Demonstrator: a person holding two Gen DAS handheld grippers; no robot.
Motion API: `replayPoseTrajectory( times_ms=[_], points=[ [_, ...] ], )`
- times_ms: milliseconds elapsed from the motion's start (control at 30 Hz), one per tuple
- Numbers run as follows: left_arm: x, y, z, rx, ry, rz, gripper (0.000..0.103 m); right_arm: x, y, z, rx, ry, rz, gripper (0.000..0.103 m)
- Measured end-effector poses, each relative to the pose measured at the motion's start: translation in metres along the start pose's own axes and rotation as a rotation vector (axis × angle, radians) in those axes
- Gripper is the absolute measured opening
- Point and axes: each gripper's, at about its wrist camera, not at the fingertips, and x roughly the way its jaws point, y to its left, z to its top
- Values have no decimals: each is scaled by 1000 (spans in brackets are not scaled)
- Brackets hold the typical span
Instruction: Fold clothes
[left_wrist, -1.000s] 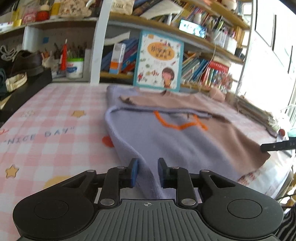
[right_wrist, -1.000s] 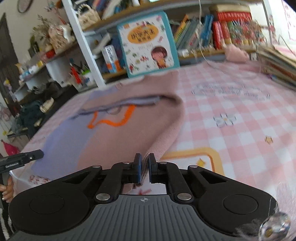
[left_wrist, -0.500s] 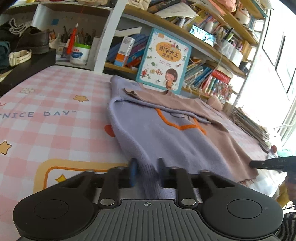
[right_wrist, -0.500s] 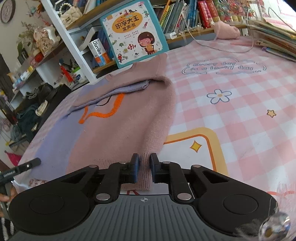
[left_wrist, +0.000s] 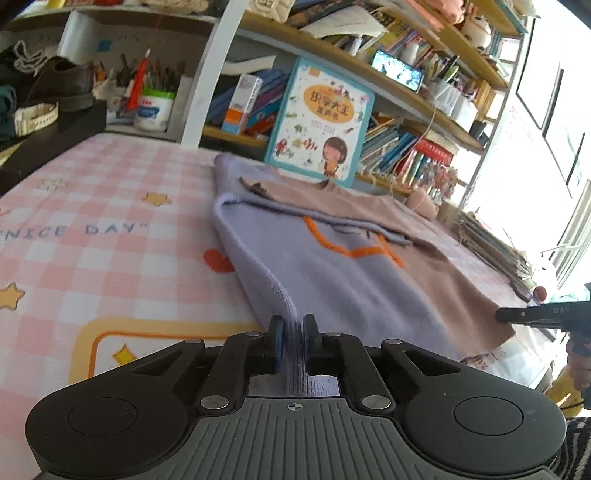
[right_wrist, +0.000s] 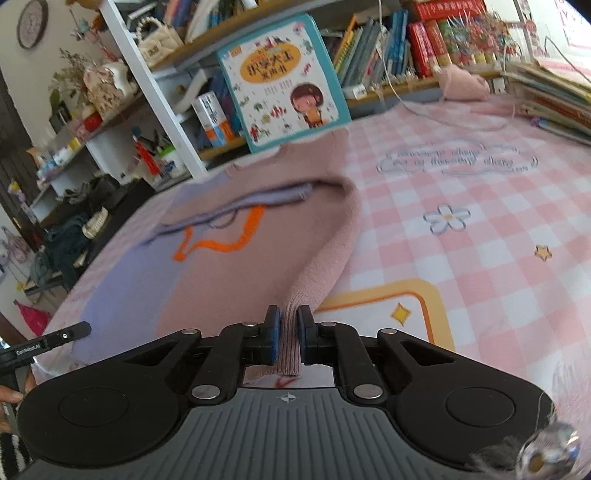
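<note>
Left wrist view: left gripper (left_wrist: 293, 341) clamped the lilac hem of the lilac-and-pink knit sweater (left_wrist: 332, 280); right gripper (right_wrist: 288, 334) clamped its pink hem corner. Sweater lay flat ahead on the checked cloth (right_wrist: 461, 240). Judged step: bottom fold; next, carry both corners forward evenly toward the collar.

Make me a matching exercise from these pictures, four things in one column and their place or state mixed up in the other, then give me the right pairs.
Column one:
1. left gripper
2. right gripper
3. children's book
4. orange outline

Column two:
A. stands upright against the bookshelf
B. shut on the sweater's pink bottom corner
C. stitched on the sweater's front
D. shut on the sweater's lavender bottom corner

Pairs: 1-D, 2-B, 3-A, 4-C
</note>
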Motion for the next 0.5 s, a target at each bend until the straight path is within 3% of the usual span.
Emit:
replayPoseTrajectory(
  times_ms=[100,233,300,400,433,500],
  points=[
    [1,7,-1,-45,13,-19,16,3,-3,-2,12,18,-3,13],
    [2,15,-2,-104,17,-60,26,7,-7,-4,27,43,-6,26],
    [2,18,-3,-127,14,-78,26,9,-9,-6,35,55,-8,27],
    [3,23,-5,-158,2,-99,25,8,-10,-5,44,53,6,23],
    [3,24,-5,-164,-2,-104,21,7,-9,-4,46,46,16,13],
    [4,22,-5,-148,-8,-81,12,4,-8,-2,50,32,35,11]
  ],
)
